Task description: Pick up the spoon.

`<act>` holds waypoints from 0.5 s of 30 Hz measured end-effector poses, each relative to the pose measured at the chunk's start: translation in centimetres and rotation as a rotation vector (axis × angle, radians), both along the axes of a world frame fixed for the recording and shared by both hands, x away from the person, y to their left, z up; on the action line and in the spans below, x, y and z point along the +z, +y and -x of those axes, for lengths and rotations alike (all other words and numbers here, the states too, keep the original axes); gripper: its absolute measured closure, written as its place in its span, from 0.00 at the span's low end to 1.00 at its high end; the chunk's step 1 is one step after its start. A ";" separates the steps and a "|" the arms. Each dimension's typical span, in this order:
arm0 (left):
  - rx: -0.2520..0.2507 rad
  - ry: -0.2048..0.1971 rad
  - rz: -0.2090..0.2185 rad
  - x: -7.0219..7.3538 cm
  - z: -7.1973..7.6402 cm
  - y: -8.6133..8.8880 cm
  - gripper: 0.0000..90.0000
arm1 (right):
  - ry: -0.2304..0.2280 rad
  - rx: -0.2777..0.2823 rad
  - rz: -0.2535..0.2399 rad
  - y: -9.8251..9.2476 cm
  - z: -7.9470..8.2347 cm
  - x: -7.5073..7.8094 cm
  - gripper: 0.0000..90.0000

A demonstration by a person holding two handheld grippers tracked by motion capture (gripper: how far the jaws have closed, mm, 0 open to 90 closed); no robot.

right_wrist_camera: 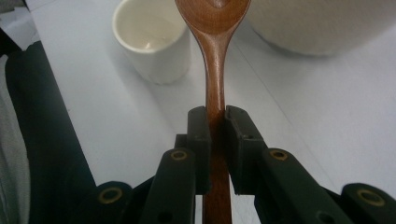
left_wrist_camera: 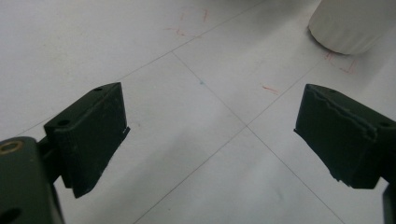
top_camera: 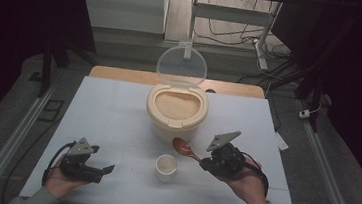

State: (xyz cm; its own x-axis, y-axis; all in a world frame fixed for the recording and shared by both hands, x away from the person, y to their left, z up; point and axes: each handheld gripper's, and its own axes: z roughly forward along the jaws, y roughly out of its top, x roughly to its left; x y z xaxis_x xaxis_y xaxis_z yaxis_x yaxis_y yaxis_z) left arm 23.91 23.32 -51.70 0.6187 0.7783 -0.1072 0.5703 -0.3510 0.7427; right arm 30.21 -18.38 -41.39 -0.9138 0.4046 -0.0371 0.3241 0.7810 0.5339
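Right tongs (right_wrist_camera: 215, 122) clamped on the wooden spoon (top_camera: 186, 148) mid-handle, bowl toward 10 o'clock between cup (top_camera: 166, 167) and rice bin (top_camera: 176, 112); judged light, stiff, smooth, so grip near bowl; left tongs (left_wrist_camera: 210, 133) apart over the surface (top_camera: 112, 120).

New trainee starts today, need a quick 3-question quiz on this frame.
1. True or false: the right gripper has its jaws shut on the wooden spoon.
2. The left gripper is: A) holding the cup B) open with nothing between its jaws C) shut on the lid.
3. What stands open on the beige container of grain?

Key
1. True.
2. B.
3. Its clear lid, hinged upright at the back; the small white cup stands in front.
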 end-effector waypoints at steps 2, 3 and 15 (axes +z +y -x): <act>-0.001 0.000 0.000 0.0 0.0 0.0 0.10 | -0.003 0.022 0.004 0.5 -0.1 0.2 0.90; -0.002 -0.001 -0.001 0.0 0.0 0.0 0.10 | -0.003 0.022 0.004 0.5 -0.1 0.2 0.90; -0.004 0.001 -0.002 0.0 0.0 0.0 0.10 | -0.032 0.113 0.040 3.3 0.0 -0.1 0.90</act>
State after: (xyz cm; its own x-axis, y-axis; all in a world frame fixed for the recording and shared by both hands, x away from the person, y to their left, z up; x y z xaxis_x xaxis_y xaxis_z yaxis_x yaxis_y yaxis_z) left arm 23.90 23.31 -51.70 0.6219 0.7759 -0.1060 0.5695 -0.3551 0.7413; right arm 30.18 -15.10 -41.51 -0.9516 0.2964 -0.0807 0.2160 0.8323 0.5104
